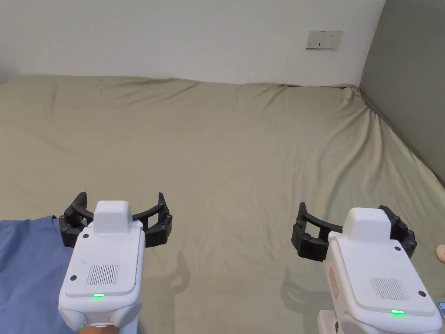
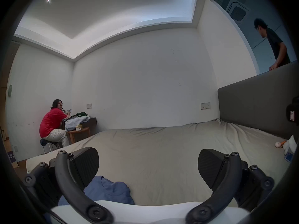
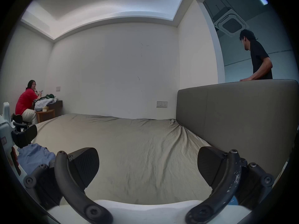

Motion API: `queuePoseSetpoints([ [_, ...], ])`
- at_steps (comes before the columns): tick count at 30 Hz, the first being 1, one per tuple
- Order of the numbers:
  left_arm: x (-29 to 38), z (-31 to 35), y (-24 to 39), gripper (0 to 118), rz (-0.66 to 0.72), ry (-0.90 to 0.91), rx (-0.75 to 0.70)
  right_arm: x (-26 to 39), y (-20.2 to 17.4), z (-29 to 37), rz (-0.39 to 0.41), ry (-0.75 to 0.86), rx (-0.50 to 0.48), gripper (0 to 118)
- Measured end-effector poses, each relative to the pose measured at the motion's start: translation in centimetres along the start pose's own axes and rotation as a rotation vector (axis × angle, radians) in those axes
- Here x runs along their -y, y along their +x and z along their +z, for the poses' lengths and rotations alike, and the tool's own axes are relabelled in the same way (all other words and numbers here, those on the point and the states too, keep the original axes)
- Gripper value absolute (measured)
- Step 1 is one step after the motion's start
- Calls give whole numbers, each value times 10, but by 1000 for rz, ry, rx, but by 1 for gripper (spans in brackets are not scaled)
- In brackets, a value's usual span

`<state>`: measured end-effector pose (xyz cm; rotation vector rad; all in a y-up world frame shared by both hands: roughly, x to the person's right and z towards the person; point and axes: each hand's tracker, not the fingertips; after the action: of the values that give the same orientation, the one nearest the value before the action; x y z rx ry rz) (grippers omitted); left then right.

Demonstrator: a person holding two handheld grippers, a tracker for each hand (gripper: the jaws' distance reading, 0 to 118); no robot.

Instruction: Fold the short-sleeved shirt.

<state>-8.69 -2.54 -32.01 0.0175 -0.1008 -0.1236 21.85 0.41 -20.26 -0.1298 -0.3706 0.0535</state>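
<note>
Left gripper hangs wide open, gripping nothing, and the blue short-sleeved shirt lies rumpled just under and outside its left finger. Right gripper, jaws equally spread and empty, sits well clear over bare bedsheet. Soft, light cloth, I reckon; pinch shoulders or hem.

Bedroom, wide bed in olive sheet, padded headboard, wall sockets
</note>
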Motion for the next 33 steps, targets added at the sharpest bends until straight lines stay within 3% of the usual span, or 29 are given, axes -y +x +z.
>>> queuePoseSetpoints([
  [7,1,0,-5,118,60,-41,40,0,-4,2,-6,-8,-1,118],
  [33,-2,1,-2,118,44,-23,68,-4,0,3,-17,-11,-11,118],
])
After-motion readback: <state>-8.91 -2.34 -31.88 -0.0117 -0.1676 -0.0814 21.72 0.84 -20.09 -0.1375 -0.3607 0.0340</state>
